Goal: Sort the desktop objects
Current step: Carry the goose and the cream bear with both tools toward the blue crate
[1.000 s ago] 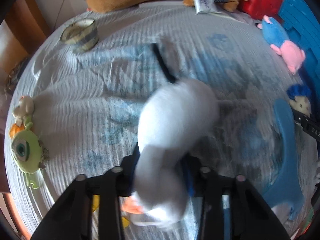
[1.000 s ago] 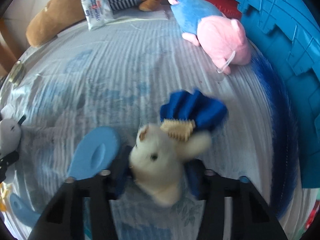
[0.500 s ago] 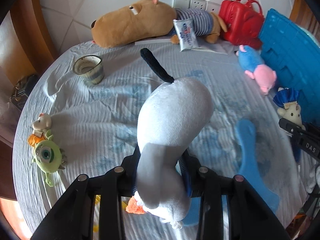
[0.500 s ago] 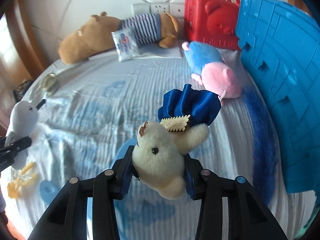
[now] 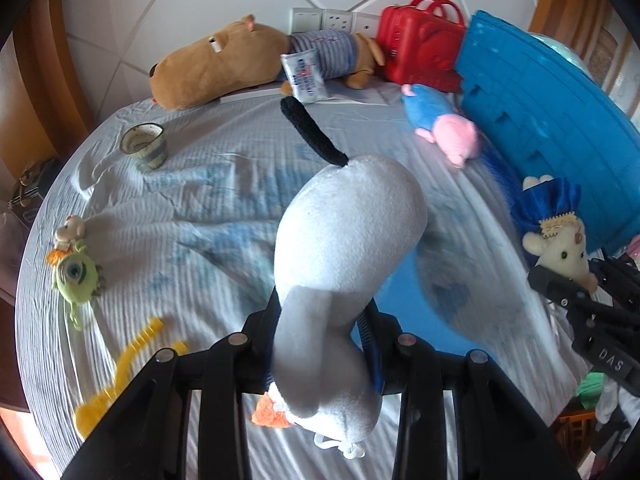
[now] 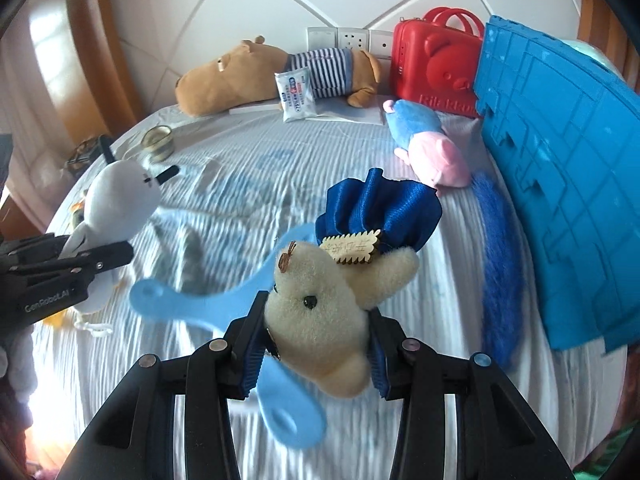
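My left gripper (image 5: 322, 316) is shut on a white plush bird (image 5: 344, 252) with a black tail and an orange beak, held above the cloth-covered table (image 5: 192, 200). The same white plush bird (image 6: 116, 204) shows at the left of the right wrist view, in the left gripper (image 6: 92, 258). My right gripper (image 6: 316, 336) is shut on a cream teddy bear (image 6: 320, 304) with a blue satin bow and a wooden tag, lifted off the table. In the left wrist view the cream teddy bear (image 5: 560, 244) hangs at the right edge.
A light blue comb (image 6: 192, 304) lies under the grippers. A blue crate (image 6: 560, 184) stands at the right, with a pink-and-blue plush (image 6: 432, 140) and a red case (image 6: 436, 72) beside it. A brown plush (image 5: 228, 68), a cup (image 5: 146, 146), green plush (image 5: 76, 276) and yellow comb (image 5: 120, 372) lie elsewhere.
Both grippers have risen off the table with their toys, so more of the wall and the table's far side shows. The blue comb now lies lower beneath them.
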Demonstrator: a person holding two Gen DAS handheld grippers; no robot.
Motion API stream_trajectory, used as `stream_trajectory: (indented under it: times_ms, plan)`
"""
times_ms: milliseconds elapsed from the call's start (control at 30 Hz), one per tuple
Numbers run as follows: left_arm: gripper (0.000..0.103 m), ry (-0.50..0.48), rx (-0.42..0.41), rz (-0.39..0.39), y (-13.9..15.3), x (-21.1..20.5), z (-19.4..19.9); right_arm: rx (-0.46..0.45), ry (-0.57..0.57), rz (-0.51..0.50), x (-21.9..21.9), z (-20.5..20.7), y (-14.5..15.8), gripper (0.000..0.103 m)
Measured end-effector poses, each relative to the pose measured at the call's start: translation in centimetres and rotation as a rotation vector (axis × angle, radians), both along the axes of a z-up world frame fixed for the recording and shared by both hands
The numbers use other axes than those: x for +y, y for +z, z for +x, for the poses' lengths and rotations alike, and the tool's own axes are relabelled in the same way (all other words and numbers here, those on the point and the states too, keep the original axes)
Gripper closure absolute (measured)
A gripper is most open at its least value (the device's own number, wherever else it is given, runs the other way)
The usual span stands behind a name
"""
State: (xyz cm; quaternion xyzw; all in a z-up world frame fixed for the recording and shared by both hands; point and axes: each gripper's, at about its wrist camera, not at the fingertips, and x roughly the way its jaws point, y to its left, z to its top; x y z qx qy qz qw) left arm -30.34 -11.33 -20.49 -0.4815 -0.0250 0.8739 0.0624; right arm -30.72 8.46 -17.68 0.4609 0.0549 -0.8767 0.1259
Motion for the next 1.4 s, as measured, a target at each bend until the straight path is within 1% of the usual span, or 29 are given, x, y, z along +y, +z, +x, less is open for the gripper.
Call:
stream_trajectory:
  times_ms: [100, 233, 467, 600, 733, 900, 1033, 1133, 1233, 1400]
  plan:
    - [0.069, -0.009, 0.008, 0.008, 0.5, 2.6, 1.9, 0.008, 0.018, -0.004, 2.0, 1.9, 0.5, 0.061]
    - [0.069, -0.029, 0.021, 0.011, 1.0, 7.6, 4.6, 0.021, 0.027, -0.012, 5.7, 5.0, 1.2, 0.061]
    - [0.069, -0.089, 0.049, 0.018, 2.2, 15.8, 8.5, 0.047, -0.006, -0.005, 13.0, 9.4, 2.6, 0.061]
    - [0.069, -0.148, 0.047, 0.025, 2.8, 20.2, 10.1, 0.048, -0.041, 0.0, 16.4, 11.3, 3.1, 0.061]
    - [0.069, -0.219, 0.047, 0.02, 3.5, 23.6, 11.1, 0.055, -0.087, 0.003, 19.4, 12.6, 4.0, 0.061]
    - [0.069, -0.317, 0.098, 0.019, 5.9, 26.4, 11.7, 0.096, -0.159, 0.01, 22.0, 13.7, 5.8, 0.061]
    - [0.069, -0.401, 0.154, 0.054, 8.6, 28.0, 11.4, 0.133, -0.218, 0.024, 23.5, 14.3, 7.8, 0.061]
    - [0.069, -0.468, 0.182, 0.063, 9.9, 29.2, 11.5, 0.162, -0.268, 0.045, 24.4, 14.7, 9.1, 0.061]
    - [0.069, -0.521, 0.191, 0.073, 10.5, 30.1, 11.4, 0.169, -0.317, 0.054, 25.3, 15.1, 9.7, 0.061]
    - [0.069, -0.59, 0.172, 0.071, 10.4, 31.8, 11.8, 0.152, -0.368, 0.056, 26.6, 16.0, 9.7, 0.061]
